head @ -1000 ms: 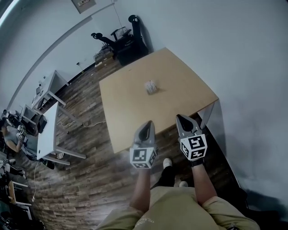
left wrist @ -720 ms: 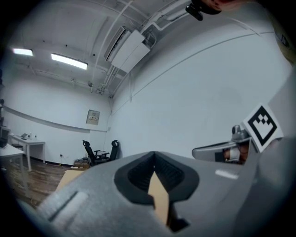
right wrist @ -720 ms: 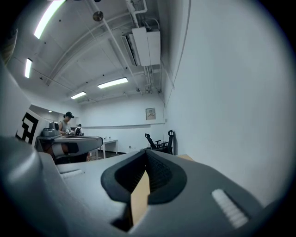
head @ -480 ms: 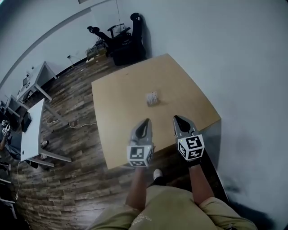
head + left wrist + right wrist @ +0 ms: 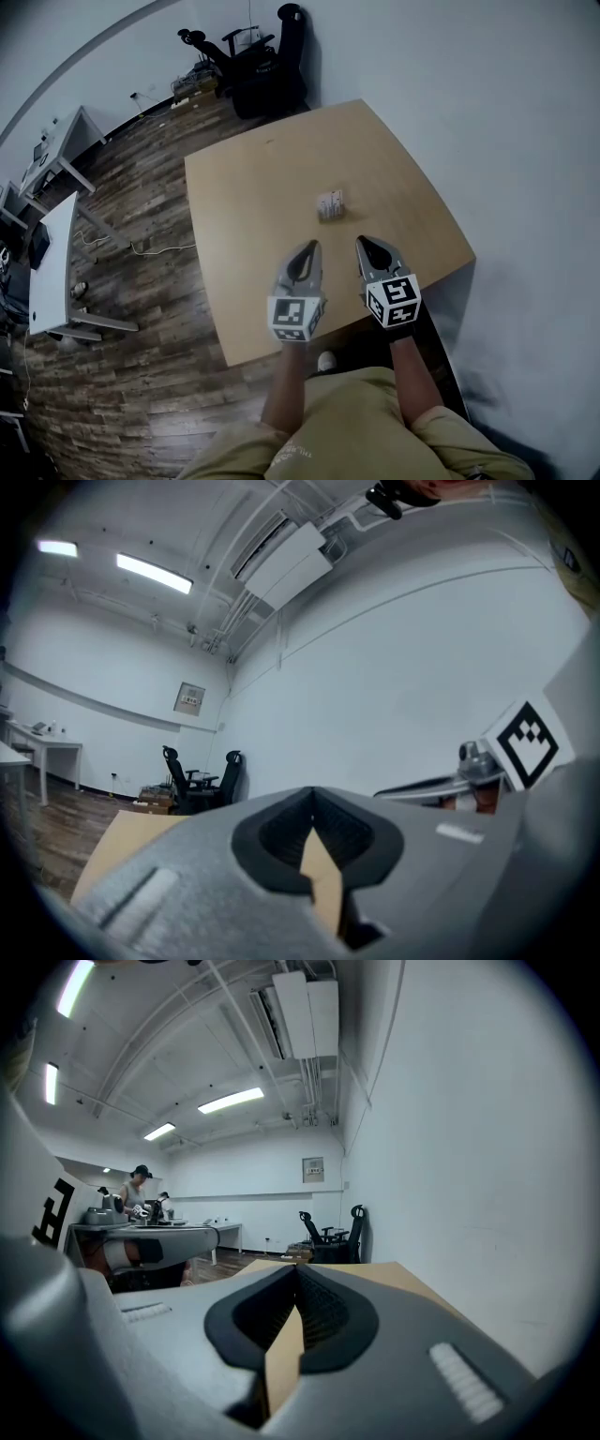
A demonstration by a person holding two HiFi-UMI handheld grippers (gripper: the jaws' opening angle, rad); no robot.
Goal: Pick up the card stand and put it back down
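**Wooden table point(image 5: 234, 187): card stand point(image 5: 330, 204) untouched, lift not begun**

The card stand sits near the middle of the table, apart from both tools. The left gripper point(image 5: 307, 251) and right gripper point(image 5: 367, 246) hover over the near edge, each with jaws pressed together on nothing. Judged outstanding: approach, opening, grasp, lift and set-down.

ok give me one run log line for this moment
left gripper: jaws shut, empty | right gripper: jaws shut, empty | card stand: on table, untouched
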